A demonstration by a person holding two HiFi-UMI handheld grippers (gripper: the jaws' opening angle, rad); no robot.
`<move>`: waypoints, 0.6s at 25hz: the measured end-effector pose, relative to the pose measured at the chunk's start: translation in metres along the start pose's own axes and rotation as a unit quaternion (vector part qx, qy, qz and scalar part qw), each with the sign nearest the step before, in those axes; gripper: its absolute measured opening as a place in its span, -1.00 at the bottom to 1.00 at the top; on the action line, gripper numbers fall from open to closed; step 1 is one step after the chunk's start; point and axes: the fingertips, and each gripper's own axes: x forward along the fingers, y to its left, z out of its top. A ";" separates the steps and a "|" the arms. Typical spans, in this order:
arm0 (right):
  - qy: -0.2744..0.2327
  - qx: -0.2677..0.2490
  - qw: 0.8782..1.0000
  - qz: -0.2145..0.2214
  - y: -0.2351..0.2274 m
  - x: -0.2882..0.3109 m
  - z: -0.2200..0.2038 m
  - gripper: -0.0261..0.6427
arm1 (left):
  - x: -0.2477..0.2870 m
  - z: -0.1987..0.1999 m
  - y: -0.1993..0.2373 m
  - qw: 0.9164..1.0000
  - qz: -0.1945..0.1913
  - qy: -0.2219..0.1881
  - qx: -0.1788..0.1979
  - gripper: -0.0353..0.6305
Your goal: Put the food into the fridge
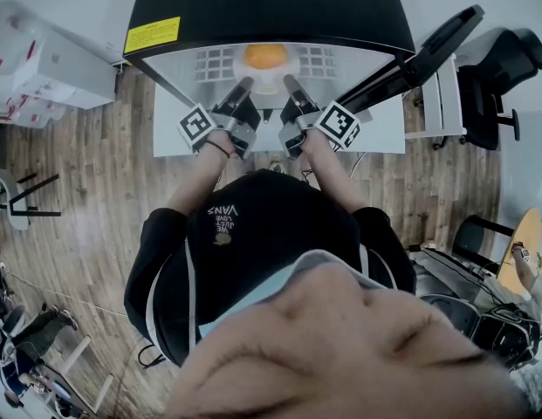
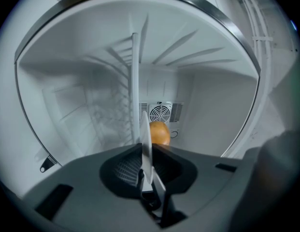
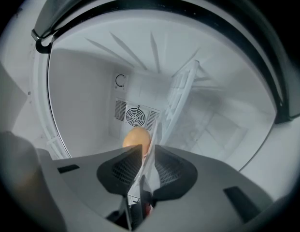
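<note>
Left gripper view: your left gripper (image 2: 146,151) jaws pinch the edge of the thin white plastic fridge shelf (image 2: 135,81). Your right gripper (image 3: 148,151) jaws are spread, with the same edge loose between them. Round orange fruit (image 2: 159,133) sits just beyond both jaw tips, ahead of the round white fan grille (image 2: 160,113).

Shelf (image 2: 135,81) runs between jaws of my left tongs (image 2: 146,151) and right tongs (image 3: 148,151), barring way forward. Orange (image 2: 160,133) ahead, before fan grille (image 2: 160,113). Open room beside orange, both sides.
</note>
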 end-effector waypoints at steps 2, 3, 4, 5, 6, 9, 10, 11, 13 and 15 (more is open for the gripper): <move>-0.002 -0.008 1.000 -0.002 0.000 -0.003 0.000 -0.72 | -0.001 0.001 -0.001 1.000 -0.004 -0.002 0.001 -0.76; -0.002 -0.013 1.000 -0.002 0.000 -0.004 -0.001 -0.72 | -0.002 0.001 -0.002 1.000 -0.008 -0.003 0.001 -0.72; -0.004 -0.015 1.000 -0.002 0.001 -0.005 -0.001 -0.72 | -0.002 0.001 -0.003 1.000 -0.011 -0.004 0.001 -0.65; -0.006 -0.017 1.000 -0.001 0.001 -0.006 -0.002 -0.72 | -0.003 0.000 -0.004 1.000 -0.013 -0.004 0.001 -0.59; -0.009 -0.018 1.000 -0.001 0.001 -0.007 -0.002 -0.72 | -0.003 -0.001 -0.004 1.000 -0.014 -0.003 0.000 -0.56; -0.012 -0.029 0.999 -0.001 0.002 -0.010 -0.004 -0.72 | -0.008 -0.003 -0.003 1.000 -0.010 -0.004 0.004 -0.53; -0.012 -0.035 0.999 -0.002 0.002 -0.011 -0.005 -0.72 | -0.011 -0.003 -0.002 1.000 -0.008 -0.005 0.010 -0.53; -0.011 -0.041 0.999 -0.003 0.002 -0.012 -0.006 -0.72 | -0.013 -0.003 -0.002 1.000 -0.006 -0.005 0.018 -0.53; -0.011 -0.054 0.998 -0.005 0.003 -0.014 -0.007 -0.72 | -0.017 -0.005 -0.002 0.999 -0.001 -0.002 0.040 -0.53; -0.011 -0.064 0.998 -0.010 0.003 -0.016 -0.008 -0.72 | -0.019 -0.006 -0.002 0.998 0.005 0.003 0.059 -0.53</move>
